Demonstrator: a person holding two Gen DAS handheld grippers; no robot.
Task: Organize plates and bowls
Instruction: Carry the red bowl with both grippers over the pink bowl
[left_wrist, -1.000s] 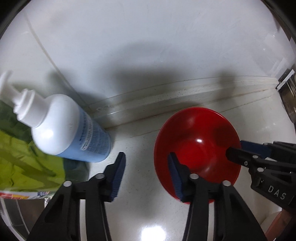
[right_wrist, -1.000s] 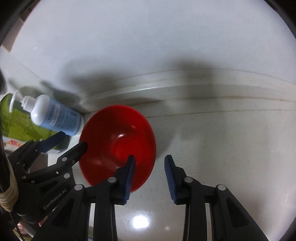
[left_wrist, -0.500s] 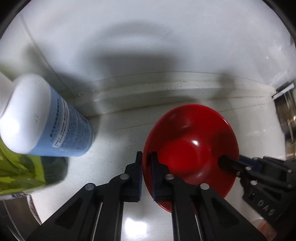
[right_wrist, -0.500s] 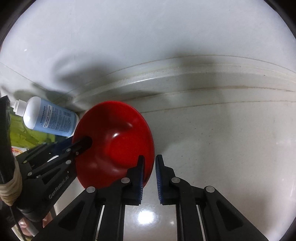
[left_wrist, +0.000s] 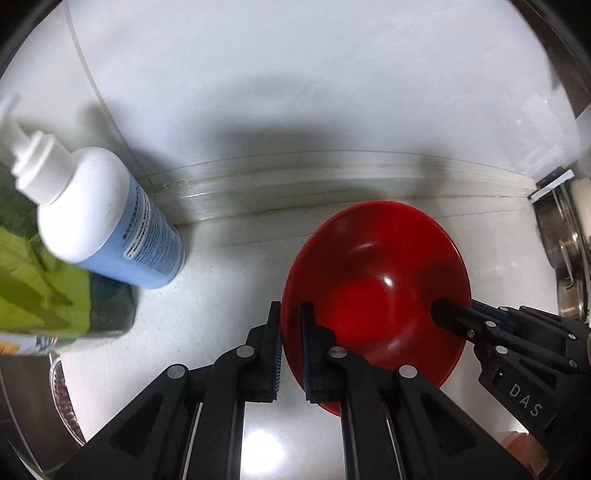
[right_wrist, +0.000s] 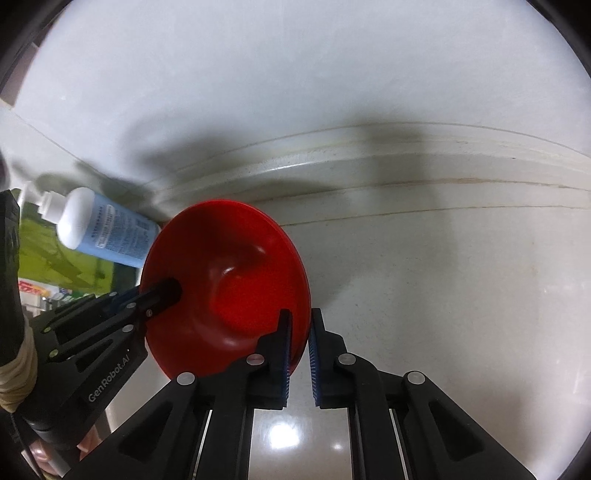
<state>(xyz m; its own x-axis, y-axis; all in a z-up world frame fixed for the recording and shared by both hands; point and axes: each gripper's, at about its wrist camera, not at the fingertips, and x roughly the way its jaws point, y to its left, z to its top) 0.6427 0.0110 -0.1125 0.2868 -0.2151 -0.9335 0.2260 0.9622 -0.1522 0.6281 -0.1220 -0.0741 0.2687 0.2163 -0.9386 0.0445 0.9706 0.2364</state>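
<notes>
A glossy red bowl (left_wrist: 376, 288) is gripped from both sides over the pale counter. In the left wrist view my left gripper (left_wrist: 290, 321) is shut on the bowl's left rim, one blue pad inside and one outside. The right gripper (left_wrist: 458, 317) reaches in from the right and clamps the opposite rim. In the right wrist view the red bowl (right_wrist: 229, 288) sits tilted, with my right gripper (right_wrist: 299, 332) shut on its right rim and the left gripper (right_wrist: 155, 295) shut on its left rim.
A white pump bottle (left_wrist: 107, 218) with a blue label stands left of the bowl, against a green packet (left_wrist: 37, 288). Metal pots (left_wrist: 565, 251) show at the right edge. The raised backsplash ledge (right_wrist: 406, 166) runs close behind the bowl. A hand (right_wrist: 40, 454) holds the left gripper.
Both grippers closed from open onto opposite rims of the red bowl. The bowl now sits tilted between them, and the left wrist view has shifted slightly relative to the bottle.
</notes>
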